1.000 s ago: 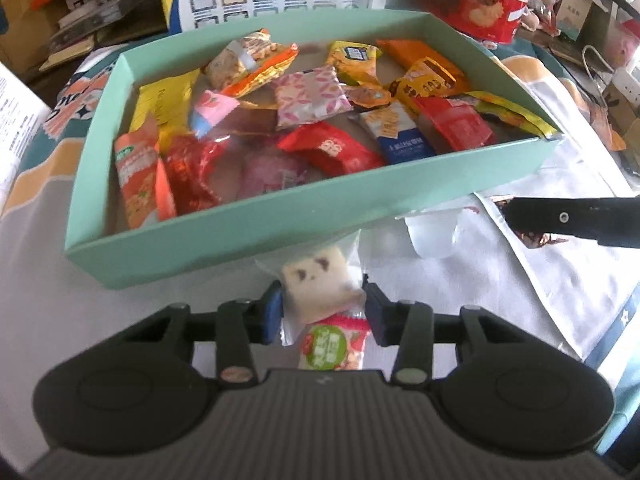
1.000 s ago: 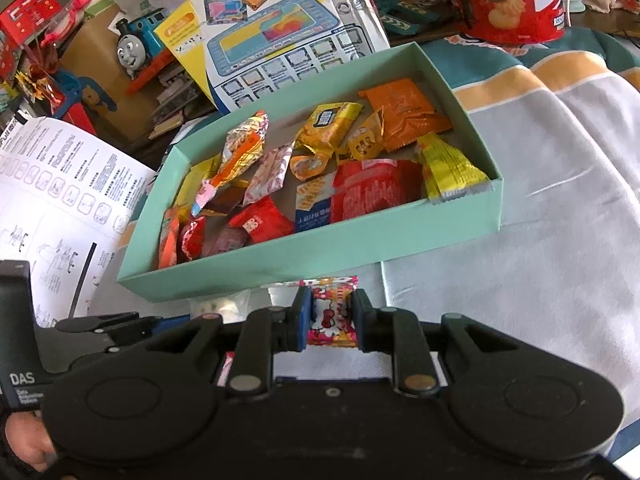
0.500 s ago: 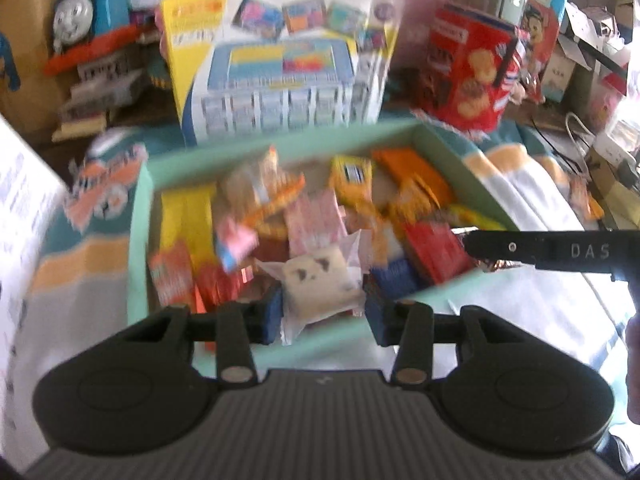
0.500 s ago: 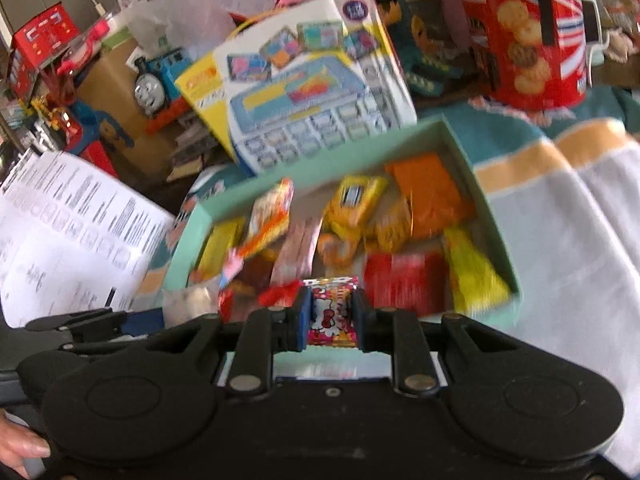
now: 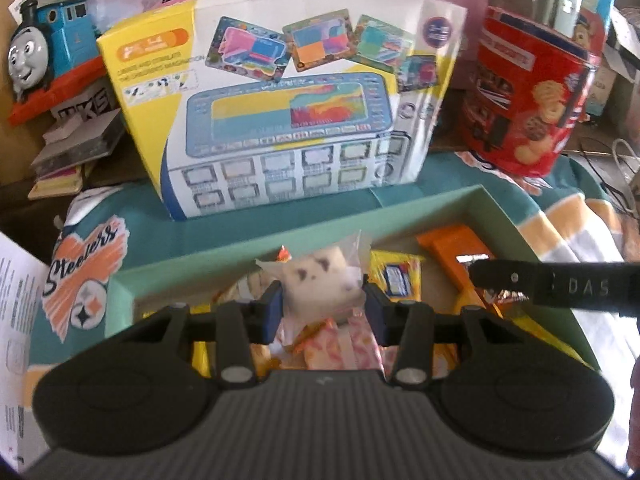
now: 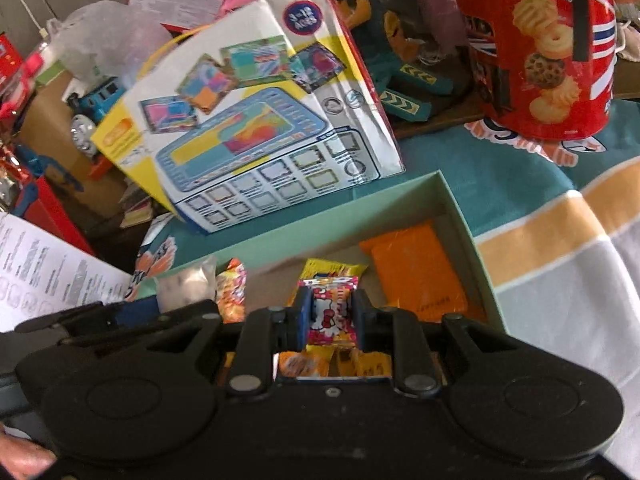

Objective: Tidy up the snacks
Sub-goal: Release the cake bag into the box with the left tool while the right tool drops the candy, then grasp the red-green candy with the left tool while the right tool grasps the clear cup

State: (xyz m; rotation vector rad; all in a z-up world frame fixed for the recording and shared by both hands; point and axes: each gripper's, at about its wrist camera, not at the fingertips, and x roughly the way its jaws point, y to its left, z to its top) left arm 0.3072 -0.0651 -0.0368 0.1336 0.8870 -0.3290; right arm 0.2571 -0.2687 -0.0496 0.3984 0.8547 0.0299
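Item 1: left gripper (image 5: 323, 307), black two-finger tool, blue pads pinching a clear-wrapped white square sweet with dark spots (image 5: 320, 280); held over the shallow mint-green cardboard box (image 5: 400, 216), toward its far wall at 12 o'clock.

Item 2: right gripper (image 6: 329, 315), pads pressed on a small pink cartoon-printed candy packet (image 6: 330, 312); held above the box interior, with a flat orange sachet (image 6: 416, 276) at 2 o'clock and a yellow wrapper (image 6: 332, 270) just beyond.

Item 3: box contents, mixed wrapped snacks, loosely heaped.

Risks, as judged: both tools sit close together over one box; their fingers may clash. The slippery clear wrapper may slide from the pads early. A release too near the far wall may drop the sweet outside, toward the upright yellow-and-white toy carton (image 5: 288, 120).
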